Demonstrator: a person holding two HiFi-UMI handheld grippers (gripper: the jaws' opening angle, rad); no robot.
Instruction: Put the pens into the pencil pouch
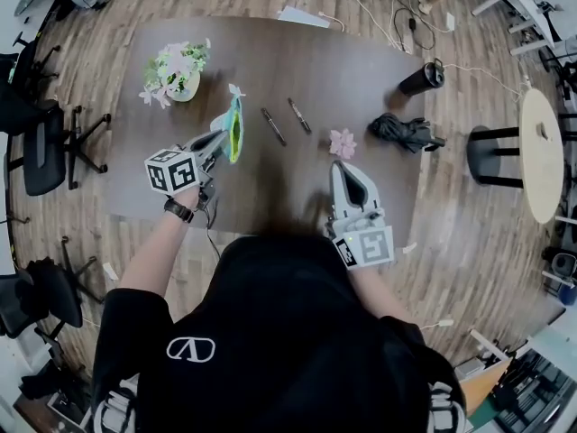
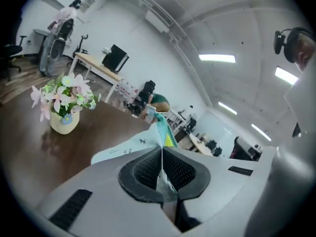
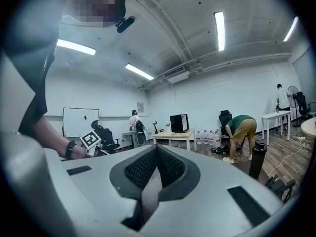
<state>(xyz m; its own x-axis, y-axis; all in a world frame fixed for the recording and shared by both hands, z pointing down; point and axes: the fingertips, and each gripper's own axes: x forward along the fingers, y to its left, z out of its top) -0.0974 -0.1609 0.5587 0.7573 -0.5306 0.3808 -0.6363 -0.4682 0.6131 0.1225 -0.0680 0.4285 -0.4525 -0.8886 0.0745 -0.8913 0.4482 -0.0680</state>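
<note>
While my right hand-held gripper (image 1: 343, 171) is hovering over the desk's (image 1: 361, 88) near edge, jaws together on nothing, my left hand-held gripper (image 1: 224, 139) is pinching the pencil pouch (image 1: 234, 126), raised above the desk. Beyond, a pen (image 1: 273, 126) and a second pen (image 1: 299, 115) are lying apart, right of the pouch.

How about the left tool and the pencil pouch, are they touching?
Touching. The left gripper view shows the left tool shut on the pencil pouch, its fabric pinched between the jaws.
</note>
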